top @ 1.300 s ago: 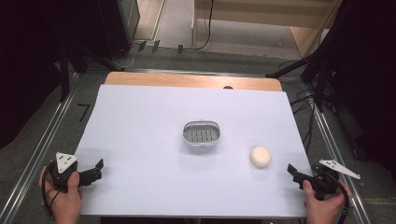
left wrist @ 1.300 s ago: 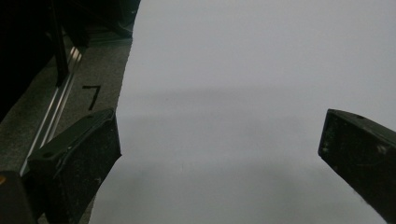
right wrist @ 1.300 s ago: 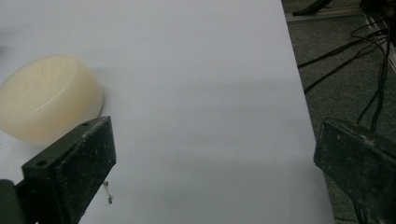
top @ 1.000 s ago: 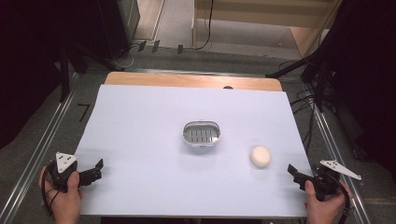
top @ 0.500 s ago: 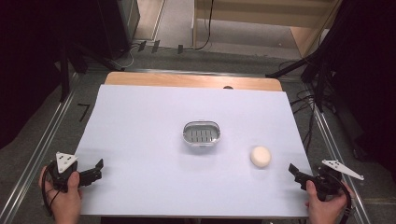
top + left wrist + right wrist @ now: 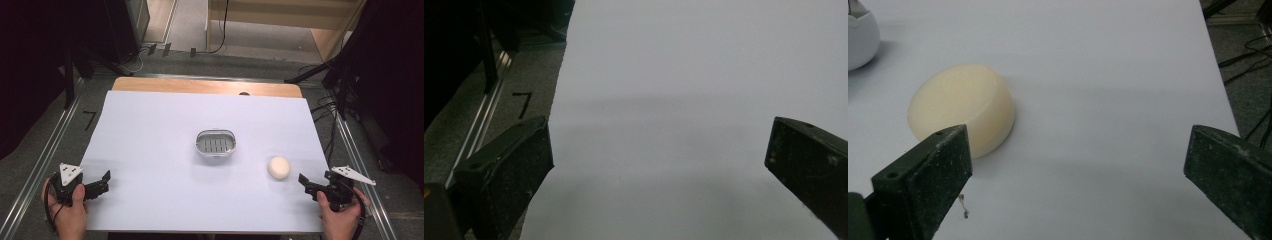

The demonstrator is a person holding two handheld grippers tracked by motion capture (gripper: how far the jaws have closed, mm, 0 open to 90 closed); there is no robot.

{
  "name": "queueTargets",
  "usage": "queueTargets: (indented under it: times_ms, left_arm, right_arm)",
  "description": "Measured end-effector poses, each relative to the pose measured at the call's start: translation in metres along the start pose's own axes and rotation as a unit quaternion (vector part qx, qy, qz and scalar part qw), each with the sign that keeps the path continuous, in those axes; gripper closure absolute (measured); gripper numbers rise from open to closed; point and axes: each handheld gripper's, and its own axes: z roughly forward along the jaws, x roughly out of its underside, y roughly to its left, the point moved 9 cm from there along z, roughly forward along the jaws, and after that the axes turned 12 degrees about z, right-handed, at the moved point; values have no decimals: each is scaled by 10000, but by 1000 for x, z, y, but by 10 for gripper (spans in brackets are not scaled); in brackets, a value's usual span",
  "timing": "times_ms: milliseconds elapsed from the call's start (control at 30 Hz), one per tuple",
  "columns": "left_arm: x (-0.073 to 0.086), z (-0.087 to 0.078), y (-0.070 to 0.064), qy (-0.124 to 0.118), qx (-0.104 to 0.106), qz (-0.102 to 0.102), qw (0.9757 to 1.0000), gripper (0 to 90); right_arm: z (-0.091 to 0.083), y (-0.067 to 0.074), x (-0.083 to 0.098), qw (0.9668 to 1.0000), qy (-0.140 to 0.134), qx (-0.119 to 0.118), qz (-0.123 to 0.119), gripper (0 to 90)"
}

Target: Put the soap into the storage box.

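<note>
Right hand-held gripper (image 6: 306, 183) edged slightly rightward, both wide open — left hand-held gripper (image 6: 102, 181) idle, soap (image 6: 279, 167) near, dish (image 6: 215, 143) beyond.

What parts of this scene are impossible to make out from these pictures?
- Soap dish, right gripper view: cut off by the left edge; a corner shows.
- Soap bar, right gripper view: its near side hidden behind a jaw.
- Soap dish, high view: too small to tell what its slotted floor holds.

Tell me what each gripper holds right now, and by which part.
Nothing is held. The left gripper and right gripper are both open; the soap bar lies untouched on the table.
</note>
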Motion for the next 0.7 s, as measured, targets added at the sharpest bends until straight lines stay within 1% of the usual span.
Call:
queueTargets:
  times_ms: [100, 167, 400, 700]
  left_arm:
    - [0, 0, 0, 1, -5, 3, 10000, 0]
    - [0, 0, 0, -1, -4, 6, 10000, 0]
    - [0, 0, 0, 1, 2, 10, 10000, 0]
    - [0, 0, 0, 2, 12, 17, 10000, 0]
  right_arm:
    - [3, 3, 1, 10000, 75, -39, 22, 0]
    - [3, 6, 0, 9999, 86, -57, -17, 0]
    - [4, 20, -8, 9998, 64, -182, -41, 0]
    - [10, 37, -14, 9994, 97, -320, -54, 0]
